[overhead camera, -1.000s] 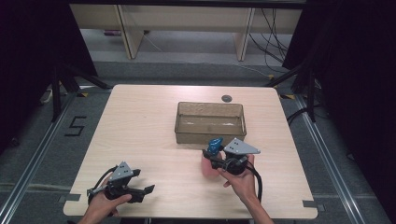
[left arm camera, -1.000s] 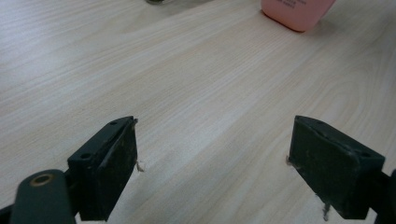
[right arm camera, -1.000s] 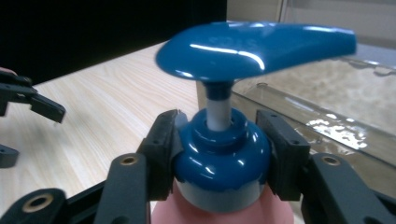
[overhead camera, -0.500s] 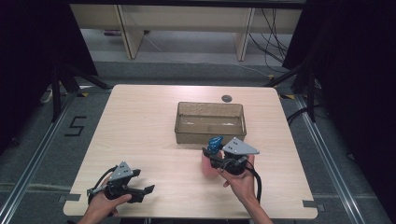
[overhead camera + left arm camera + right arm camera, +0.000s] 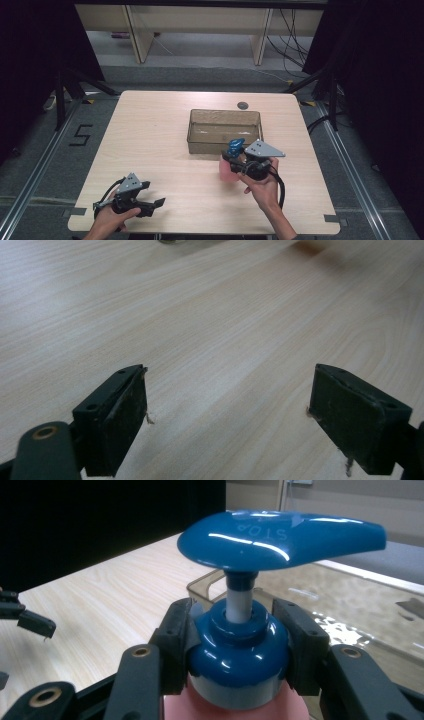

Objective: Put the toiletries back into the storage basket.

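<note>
A pink pump bottle with a blue pump head stands just in front of the clear brown bin. My right gripper is shut on the bottle's blue collar, a jaw pressed on each side. The left gripper rests near the table's front left edge, open. In the left gripper view its gripper has bare light wood between the jaws.
A small dark round object lies on the table behind the bin. The bin holds a shallow layer of something pale. Black curtains flank the table, and shelving legs and cables stand on the floor beyond it.
</note>
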Tool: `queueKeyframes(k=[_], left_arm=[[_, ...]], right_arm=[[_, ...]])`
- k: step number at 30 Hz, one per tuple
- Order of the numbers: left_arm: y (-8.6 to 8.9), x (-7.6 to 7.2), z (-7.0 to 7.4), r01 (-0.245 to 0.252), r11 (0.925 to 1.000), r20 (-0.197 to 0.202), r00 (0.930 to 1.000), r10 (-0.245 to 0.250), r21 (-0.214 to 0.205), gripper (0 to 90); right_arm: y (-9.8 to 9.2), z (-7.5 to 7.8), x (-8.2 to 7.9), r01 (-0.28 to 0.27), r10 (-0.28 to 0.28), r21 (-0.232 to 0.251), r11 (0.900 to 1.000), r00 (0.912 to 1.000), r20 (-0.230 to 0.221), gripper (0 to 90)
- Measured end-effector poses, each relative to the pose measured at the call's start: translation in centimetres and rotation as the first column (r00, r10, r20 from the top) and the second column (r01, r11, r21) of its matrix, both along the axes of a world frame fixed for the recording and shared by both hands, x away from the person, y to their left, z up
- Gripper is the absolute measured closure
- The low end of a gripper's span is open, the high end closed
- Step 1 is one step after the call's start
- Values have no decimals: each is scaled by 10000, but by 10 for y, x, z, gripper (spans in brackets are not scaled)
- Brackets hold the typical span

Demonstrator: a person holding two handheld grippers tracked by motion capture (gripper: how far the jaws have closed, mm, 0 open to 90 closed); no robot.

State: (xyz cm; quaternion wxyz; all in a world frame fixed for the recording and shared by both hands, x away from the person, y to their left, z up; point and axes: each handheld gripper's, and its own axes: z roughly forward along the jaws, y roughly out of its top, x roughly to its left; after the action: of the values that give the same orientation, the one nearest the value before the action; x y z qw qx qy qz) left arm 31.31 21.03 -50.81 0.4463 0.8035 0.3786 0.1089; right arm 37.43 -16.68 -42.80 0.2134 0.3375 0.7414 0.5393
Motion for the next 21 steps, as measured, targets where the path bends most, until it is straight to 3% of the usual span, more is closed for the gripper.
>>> queueKeyframes(k=[5, 6, 7, 8, 9, 10, 13, 14, 21], left_arm=[[0, 0, 0, -107, 9999, 62, 9999, 107, 3, 148], [0, 0, 0, -107, 9999, 61, 9999, 107, 7, 149], [0, 0, 0, -105, 9999, 58, 9999, 105, 8, 149], [0, 0, 0, -96, 10000, 64, 9999, 96, 3, 148], [0, 0, 0, -99, 9999, 19, 9999, 99, 26, 149], [0, 0, 0, -70, 10000, 90, 9999, 71, -60, 149], [0, -1, 0, -97, 10000, 16, 10000, 97, 18, 148], [0, 0, 0, -89, 10000, 12, 10000, 89, 25, 148], [0, 0, 0, -110, 9999, 15, 9999, 110, 11, 148]], right_arm=[[-4, 10, 4, 139, -138, 68, 9999, 9999, -76, 534], [-5, 12, 7, 108, -107, -42, 9999, 9997, 207, 534], [-5, 13, 8, 52, -52, 75, 10000, 10000, -22, 534], [-7, 16, 10, 77, -75, -215, 9997, 9999, 87, 534], [-7, 19, 11, 162, -162, 5, 9999, 9996, -221, 534], [-7, 19, 11, 162, -162, 5, 9999, 9996, -221, 534], [-9, 23, 15, 194, -192, -154, 9997, 9997, 119, 534], [-8, 24, 16, 108, -108, 82, 9999, 9999, -13, 534], [-12, 37, 20, 299, -299, 64, 9995, 9995, 38, 534]])
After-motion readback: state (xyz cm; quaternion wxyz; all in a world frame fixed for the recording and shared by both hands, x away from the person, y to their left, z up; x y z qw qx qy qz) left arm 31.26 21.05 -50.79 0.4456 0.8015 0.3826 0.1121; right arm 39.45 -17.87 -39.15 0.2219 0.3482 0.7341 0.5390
